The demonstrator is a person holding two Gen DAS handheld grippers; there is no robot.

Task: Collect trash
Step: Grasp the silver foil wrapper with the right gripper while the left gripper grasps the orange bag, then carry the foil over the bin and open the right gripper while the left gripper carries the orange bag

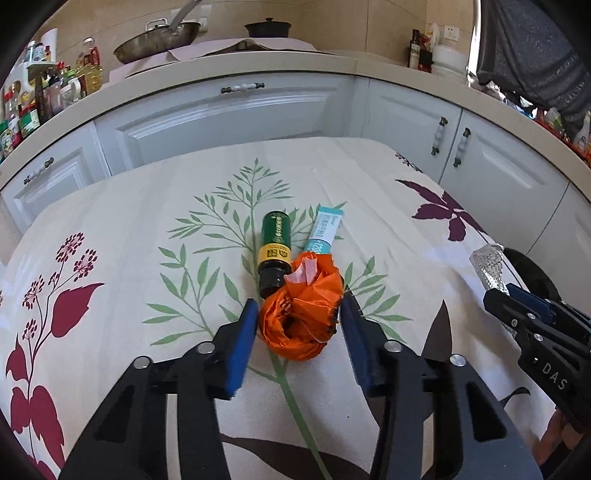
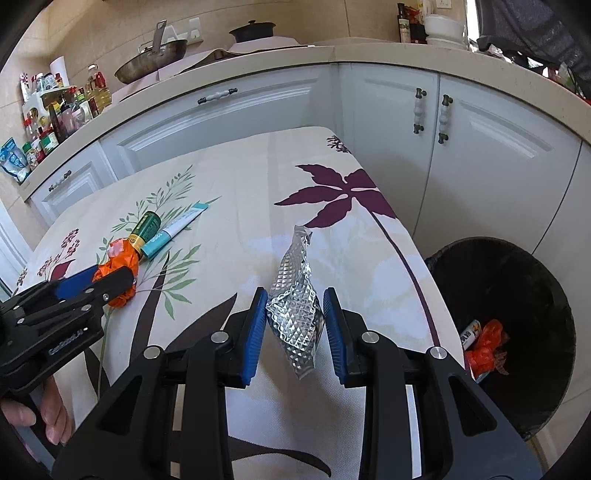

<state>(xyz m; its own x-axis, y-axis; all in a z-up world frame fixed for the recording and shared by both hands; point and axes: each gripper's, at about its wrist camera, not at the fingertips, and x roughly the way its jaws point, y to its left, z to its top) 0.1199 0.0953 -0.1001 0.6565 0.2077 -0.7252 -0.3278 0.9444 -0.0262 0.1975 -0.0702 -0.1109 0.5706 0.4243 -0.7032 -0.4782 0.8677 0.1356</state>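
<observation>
Left wrist view: left gripper [image 1: 299, 317] pinching crumpled orange wrapper [image 1: 301, 314] on tablecloth [image 1: 147, 206].
Right gripper [image 2: 294, 310] is clamping silver foil packet [image 2: 295, 295]; black bin [image 2: 517, 369] is sitting just right of the tablecloth, well right of the wrapper.

Ahead of me runs a pale countertop [image 1: 229, 70] over white cabinets [image 1: 236, 114]. A steel wok [image 1: 159, 38] and a dark lidded pot [image 1: 267, 28] sit on it, with bottles and jars [image 1: 44, 96] crowding its left end.
</observation>
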